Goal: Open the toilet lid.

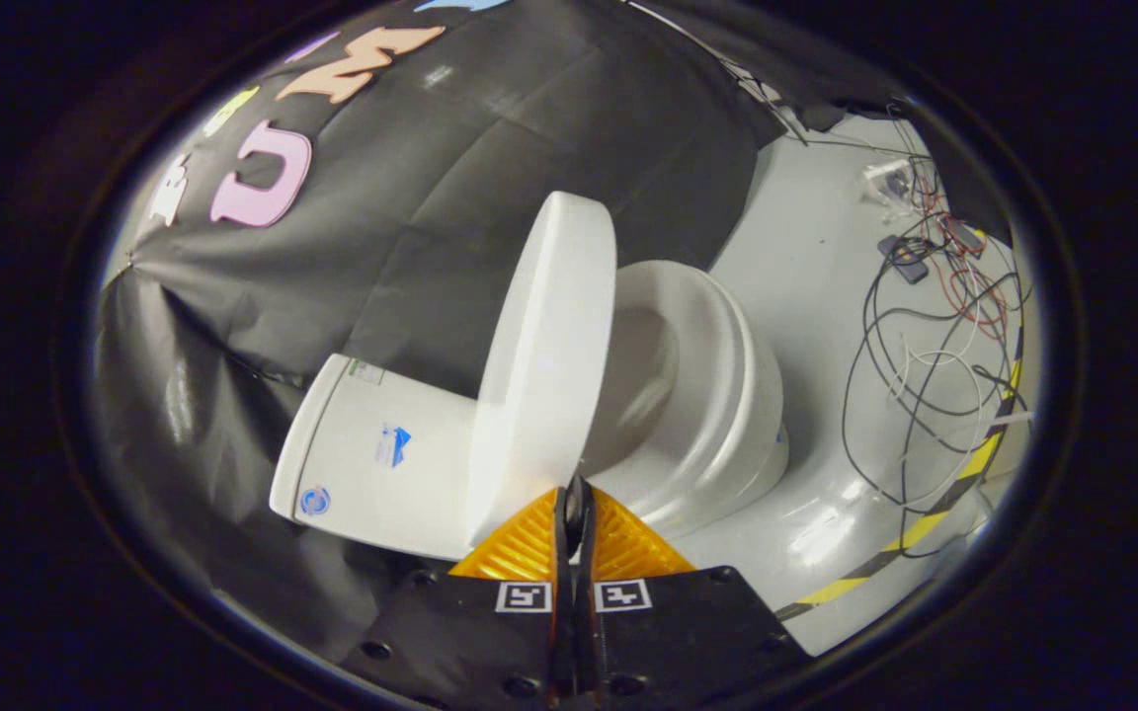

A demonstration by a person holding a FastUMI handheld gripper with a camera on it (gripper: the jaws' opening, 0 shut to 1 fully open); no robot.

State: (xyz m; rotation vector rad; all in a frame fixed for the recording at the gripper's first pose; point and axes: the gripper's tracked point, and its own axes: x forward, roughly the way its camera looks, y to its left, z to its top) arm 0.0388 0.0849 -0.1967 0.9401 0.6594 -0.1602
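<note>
Closest to the lens, the gripper (576, 506) shows its 2 orange ribbed fingers (520, 548) pressed together, with no more than a thin dark slit between them and nothing caught in it. Each finger sits on a black mount, and each mount carries 1 small square black-and-white marker (524, 596) near the base of the finger. Whether the tips touch the lower edge of the lid cannot be told; they sit right at it.

Just ahead of the fingertips stands the toilet lid (547, 355), white and raised, seen nearly edge-on, its broad face turned toward the cistern. It rises from the hinge area near the fingertips and leans slightly back toward the white cistern (381, 449), which lies beyond and to one side of the fingers and bears a few small stickers that are too small to make out. On the other side of the lid the seat ring (727, 346) is down on the bowl (737, 464), and the hollow of the bowl is exposed.

Beyond the toilet, black cloth (431, 197) forms the booth's wall. Pale grey floor (806, 267) spreads past the bowl, glossy with reflections. Well apart from the toilet, a tangle of black, red and white wires (934, 326) lies on the floor, and a yellow-and-black striped tape line (925, 523) runs along the floor's far border
</note>
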